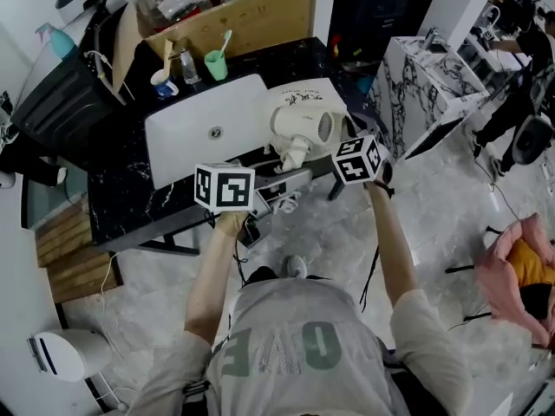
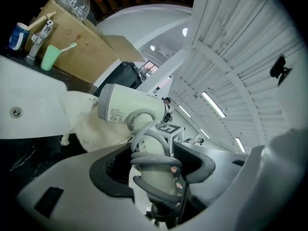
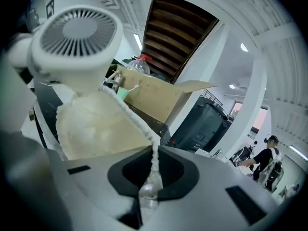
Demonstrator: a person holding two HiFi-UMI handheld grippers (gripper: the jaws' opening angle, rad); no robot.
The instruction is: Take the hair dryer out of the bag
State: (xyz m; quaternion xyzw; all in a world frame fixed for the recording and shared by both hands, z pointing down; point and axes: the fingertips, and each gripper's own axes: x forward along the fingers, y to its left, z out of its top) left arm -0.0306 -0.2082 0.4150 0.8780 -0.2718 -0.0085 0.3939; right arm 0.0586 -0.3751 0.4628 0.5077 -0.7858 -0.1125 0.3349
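While cups (image 1: 216, 64) stand behind, a basin (image 1: 208, 133) seemingly touches the bag (image 1: 308, 96).

Dark marbled counter (image 1: 121, 189) with white basin (image 1: 186, 137), cardboard box (image 1: 251, 16), green toothbrush cup (image 1: 216, 65).

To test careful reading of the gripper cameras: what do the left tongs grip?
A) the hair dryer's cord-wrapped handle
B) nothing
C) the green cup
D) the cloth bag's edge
A: the left gripper view shows the left tongs closed on the hair dryer by its handle, the grey cord wound round it; the right tongs pinch the bag.
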